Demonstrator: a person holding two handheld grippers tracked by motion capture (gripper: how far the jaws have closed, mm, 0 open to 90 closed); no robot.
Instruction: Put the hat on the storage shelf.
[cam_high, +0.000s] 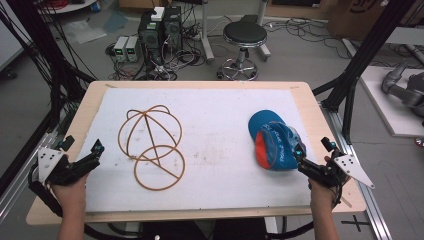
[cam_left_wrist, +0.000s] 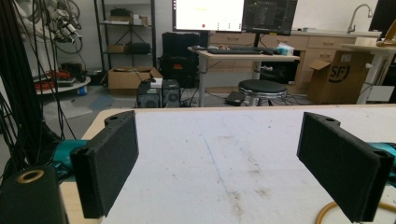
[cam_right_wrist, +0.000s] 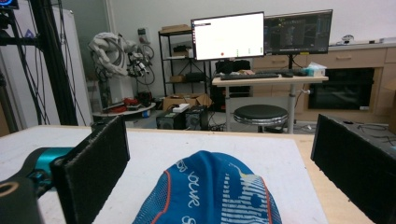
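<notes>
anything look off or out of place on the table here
Nothing is spilled or broken. The blue cap lies tipped on its side, its orange lining showing, off the wire cap stand. The stand itself lies toppled on the white mat, which carries brownish stains near its middle.

A blue cloth cap with mesh panels and printed lettering lay near the table's right edge; a thin, smooth brown wire frame sat left of centre on a matt, stained white sheet over the pale wooden table.
</notes>
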